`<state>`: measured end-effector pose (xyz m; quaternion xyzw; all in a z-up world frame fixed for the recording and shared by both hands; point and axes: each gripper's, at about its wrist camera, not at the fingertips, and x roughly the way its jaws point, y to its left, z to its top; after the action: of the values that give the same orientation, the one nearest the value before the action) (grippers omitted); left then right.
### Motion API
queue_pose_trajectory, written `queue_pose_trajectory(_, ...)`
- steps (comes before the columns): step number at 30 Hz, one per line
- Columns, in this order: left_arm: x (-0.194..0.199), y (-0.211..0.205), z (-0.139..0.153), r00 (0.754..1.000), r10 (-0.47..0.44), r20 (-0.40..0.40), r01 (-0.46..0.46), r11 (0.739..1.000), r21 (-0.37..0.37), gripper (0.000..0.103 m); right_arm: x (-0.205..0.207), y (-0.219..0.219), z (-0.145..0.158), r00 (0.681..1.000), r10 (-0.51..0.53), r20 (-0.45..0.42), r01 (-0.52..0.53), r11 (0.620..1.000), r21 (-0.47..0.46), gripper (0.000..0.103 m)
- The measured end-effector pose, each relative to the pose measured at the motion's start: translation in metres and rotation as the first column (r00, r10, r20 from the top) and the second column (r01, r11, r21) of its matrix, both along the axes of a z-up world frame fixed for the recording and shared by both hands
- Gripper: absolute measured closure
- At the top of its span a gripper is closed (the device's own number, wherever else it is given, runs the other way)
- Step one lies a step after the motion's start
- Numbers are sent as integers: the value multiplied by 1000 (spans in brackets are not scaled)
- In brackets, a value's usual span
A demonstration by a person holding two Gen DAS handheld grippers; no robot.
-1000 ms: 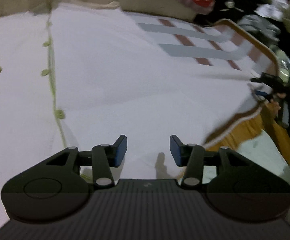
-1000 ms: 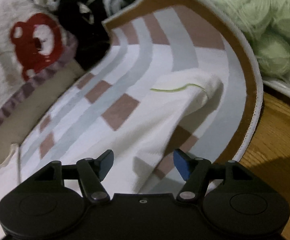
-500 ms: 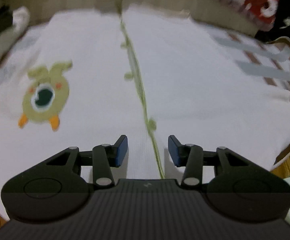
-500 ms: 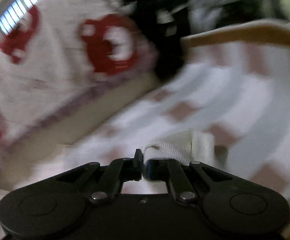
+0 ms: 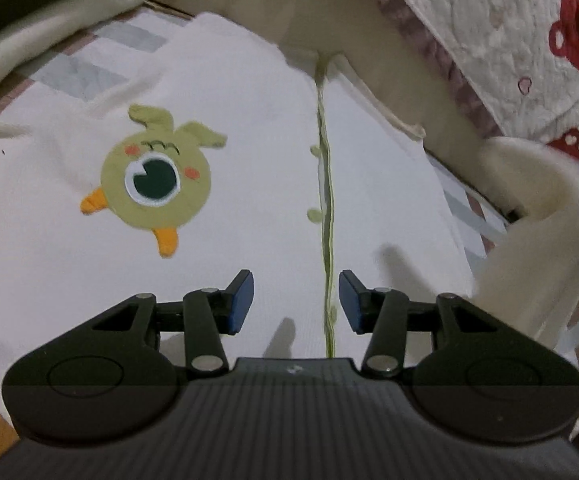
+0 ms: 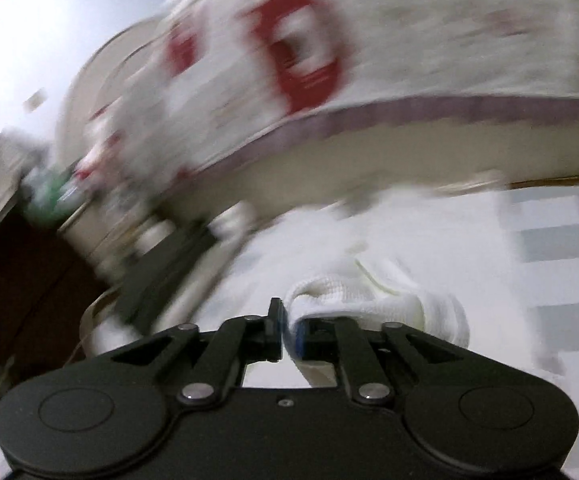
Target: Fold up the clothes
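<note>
Cardigan [image 5: 249, 184], cream knit, lies spread flat, front up, on a striped mat [image 5: 101, 64]; its green placket [image 5: 325, 200] serves as landmark; a quilt [image 5: 501, 40] with red bears lies beyond the placket's far end; right of the placket a sleeve [image 5: 549, 208] arcs up off the body; left of it sits a green patch [image 5: 155, 176]; the right gripper [image 6: 287, 330] is pinched tight on the ribbed cuff [image 6: 369, 300]; the left gripper [image 5: 295, 300] hovers with jaws apart at the placket's near end, holding nothing. Knit looks soft, light, limp; likely best held by cuff or hem.
</note>
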<state>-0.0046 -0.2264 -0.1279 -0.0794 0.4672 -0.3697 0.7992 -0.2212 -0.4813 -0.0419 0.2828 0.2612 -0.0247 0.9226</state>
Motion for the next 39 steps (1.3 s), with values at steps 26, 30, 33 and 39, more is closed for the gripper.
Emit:
queue_pose_trajectory(26, -60, -81, -11, 964, -175, 201, 150, 979, 136, 35, -135, 47, -135, 834, -394, -387, 161, 843, -513, 42)
queue_pose_trajectory(30, -61, -104, -35, 950, -183, 253, 115, 958, 264, 35, -133, 45, -143, 843, -387, -373, 159, 843, -514, 42)
queue_pose_trajectory(33, -60, -106, -45, 933, -201, 300, 111, 950, 291, 35, -131, 42, -148, 851, -376, -367, 148, 842, -519, 42)
queue_pose_trajectory(39, -73, -80, -4, 889, -121, 442, 37, 981, 193, 99, -126, 35, -158, 858, -356, -370, 138, 854, -501, 43)
